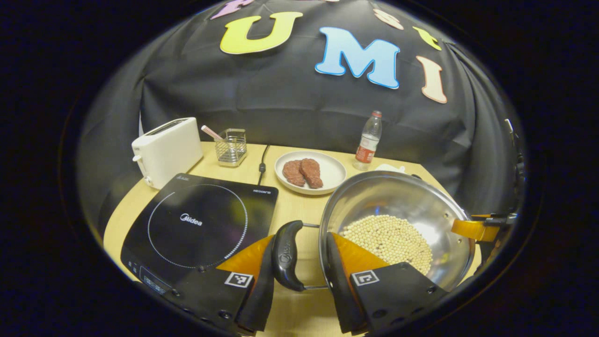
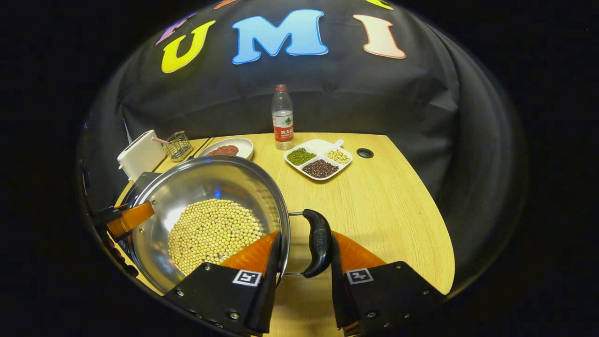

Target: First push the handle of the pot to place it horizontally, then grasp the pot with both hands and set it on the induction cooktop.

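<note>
A: Both grippers on the pot (image 1: 398,220)? Where does it sit?

B: Yes. Your left gripper (image 1: 299,262) straddles one side handle (image 1: 286,255) and the rim; your right gripper (image 2: 304,252) does the same on the far handle (image 2: 318,242). Whether the fingers actually pinch, I cannot tell. The pot hangs near the desk's (image 2: 388,206) front edge, right of the induction cooktop (image 1: 201,224).

A: Risks?

B: Soybeans (image 1: 390,238) piled loose. Raise one side faster and you'll likely tilt it, spilling them; a loose handle could swivel.
</note>
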{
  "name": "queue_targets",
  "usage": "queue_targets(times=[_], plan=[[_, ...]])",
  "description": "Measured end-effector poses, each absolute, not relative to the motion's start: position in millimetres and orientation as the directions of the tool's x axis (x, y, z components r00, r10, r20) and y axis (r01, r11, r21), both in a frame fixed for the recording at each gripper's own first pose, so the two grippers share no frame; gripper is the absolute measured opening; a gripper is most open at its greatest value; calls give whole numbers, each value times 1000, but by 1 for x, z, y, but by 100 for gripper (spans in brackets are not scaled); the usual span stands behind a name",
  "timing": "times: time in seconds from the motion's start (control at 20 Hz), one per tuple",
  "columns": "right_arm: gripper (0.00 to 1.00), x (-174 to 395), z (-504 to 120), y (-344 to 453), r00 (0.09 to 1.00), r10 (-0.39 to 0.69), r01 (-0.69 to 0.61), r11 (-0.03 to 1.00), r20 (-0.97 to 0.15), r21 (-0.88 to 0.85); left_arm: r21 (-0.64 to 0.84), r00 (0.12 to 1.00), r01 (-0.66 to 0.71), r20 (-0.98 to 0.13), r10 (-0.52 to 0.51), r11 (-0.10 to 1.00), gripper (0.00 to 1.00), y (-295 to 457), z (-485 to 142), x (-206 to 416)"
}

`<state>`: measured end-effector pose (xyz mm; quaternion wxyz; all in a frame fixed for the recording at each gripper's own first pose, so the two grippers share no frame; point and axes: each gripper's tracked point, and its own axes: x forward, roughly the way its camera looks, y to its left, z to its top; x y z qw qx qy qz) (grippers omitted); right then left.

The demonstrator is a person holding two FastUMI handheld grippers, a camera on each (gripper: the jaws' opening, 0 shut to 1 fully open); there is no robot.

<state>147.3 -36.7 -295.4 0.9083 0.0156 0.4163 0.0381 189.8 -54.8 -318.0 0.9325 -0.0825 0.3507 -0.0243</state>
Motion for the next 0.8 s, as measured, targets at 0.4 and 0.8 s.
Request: queue_targets(times=[0.4,0.8], plan=[[51,144,-282,16,653,75,-48,997,-753,58,-177,757,-8,-645,-109,984,63,3,-309,193],[51,149,-277,67,652,80,-58,997,-754,57,-178,753,-21,-651,-102,984,66,61,-311,195]])
